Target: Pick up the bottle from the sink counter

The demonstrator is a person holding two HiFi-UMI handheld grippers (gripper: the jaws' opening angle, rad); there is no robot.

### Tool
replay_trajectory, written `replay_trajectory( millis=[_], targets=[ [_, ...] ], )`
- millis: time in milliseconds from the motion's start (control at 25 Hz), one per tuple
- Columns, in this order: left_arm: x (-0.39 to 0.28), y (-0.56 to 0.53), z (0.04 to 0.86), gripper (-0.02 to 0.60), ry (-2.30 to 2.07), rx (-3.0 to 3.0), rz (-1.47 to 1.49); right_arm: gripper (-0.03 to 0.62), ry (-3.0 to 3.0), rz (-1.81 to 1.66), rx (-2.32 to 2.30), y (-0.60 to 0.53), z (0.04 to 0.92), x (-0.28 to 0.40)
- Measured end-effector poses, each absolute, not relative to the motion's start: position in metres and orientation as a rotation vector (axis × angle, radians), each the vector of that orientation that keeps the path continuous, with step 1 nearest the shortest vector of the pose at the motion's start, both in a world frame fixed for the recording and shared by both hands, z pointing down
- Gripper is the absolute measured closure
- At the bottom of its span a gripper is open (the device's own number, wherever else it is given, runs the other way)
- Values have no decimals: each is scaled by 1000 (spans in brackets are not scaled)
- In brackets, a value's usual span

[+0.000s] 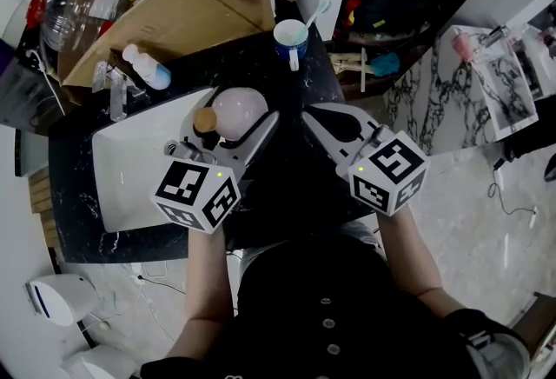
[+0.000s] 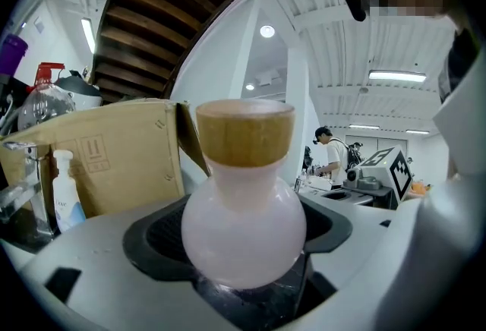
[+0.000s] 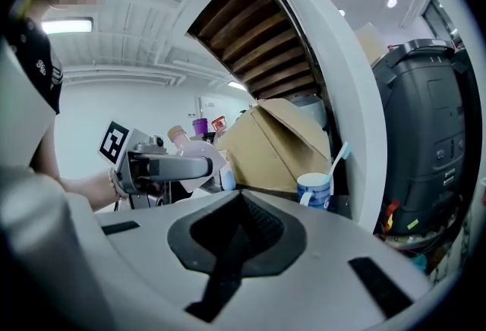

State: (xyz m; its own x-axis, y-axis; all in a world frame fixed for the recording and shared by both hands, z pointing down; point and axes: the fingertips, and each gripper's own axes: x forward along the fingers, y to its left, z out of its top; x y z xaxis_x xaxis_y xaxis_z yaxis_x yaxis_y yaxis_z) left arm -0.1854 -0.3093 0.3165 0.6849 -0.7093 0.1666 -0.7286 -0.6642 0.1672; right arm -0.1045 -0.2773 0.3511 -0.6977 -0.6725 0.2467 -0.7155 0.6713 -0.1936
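Gripping a round pink bottle at the sink counter

Starting at the far left of the head view, a white sink [image 1: 130, 169] is set into a black counter [image 1: 252, 64]. Behind it lies an open cardboard box [image 1: 174, 16]. A small white bottle with a blue end [image 1: 146, 66] lies in front of the box, near the tap [image 1: 115, 95].

Just right of the sink, the left gripper [image 1: 228, 136] has its jaws clamped on either side of the pink bottle [image 1: 241, 110]. The bottle has a ball-shaped body and a tan wooden cap [image 1: 206, 120]. It sits tilted in the jaws, with the cap pointing left over the sink's right edge. In the left gripper view its body fills the space between the jaws. It is unclear whether its base touches the counter.

Further back stands a blue and white cup [image 1: 291, 36] with a toothbrush [image 1: 314, 16] in it.

To the right, the right gripper [image 1: 314, 118] sits just beside the left one. Its jaws are pressed together and hold nothing
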Motion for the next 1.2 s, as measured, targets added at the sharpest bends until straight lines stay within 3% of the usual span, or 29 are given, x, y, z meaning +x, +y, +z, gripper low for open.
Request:
replay_trajectory(
  millis=[1200],
  targets=[
    [-209,-269,264,192,-1316,2679,-2,591,-2884,118,1067,-262,275,-122]
  ],
)
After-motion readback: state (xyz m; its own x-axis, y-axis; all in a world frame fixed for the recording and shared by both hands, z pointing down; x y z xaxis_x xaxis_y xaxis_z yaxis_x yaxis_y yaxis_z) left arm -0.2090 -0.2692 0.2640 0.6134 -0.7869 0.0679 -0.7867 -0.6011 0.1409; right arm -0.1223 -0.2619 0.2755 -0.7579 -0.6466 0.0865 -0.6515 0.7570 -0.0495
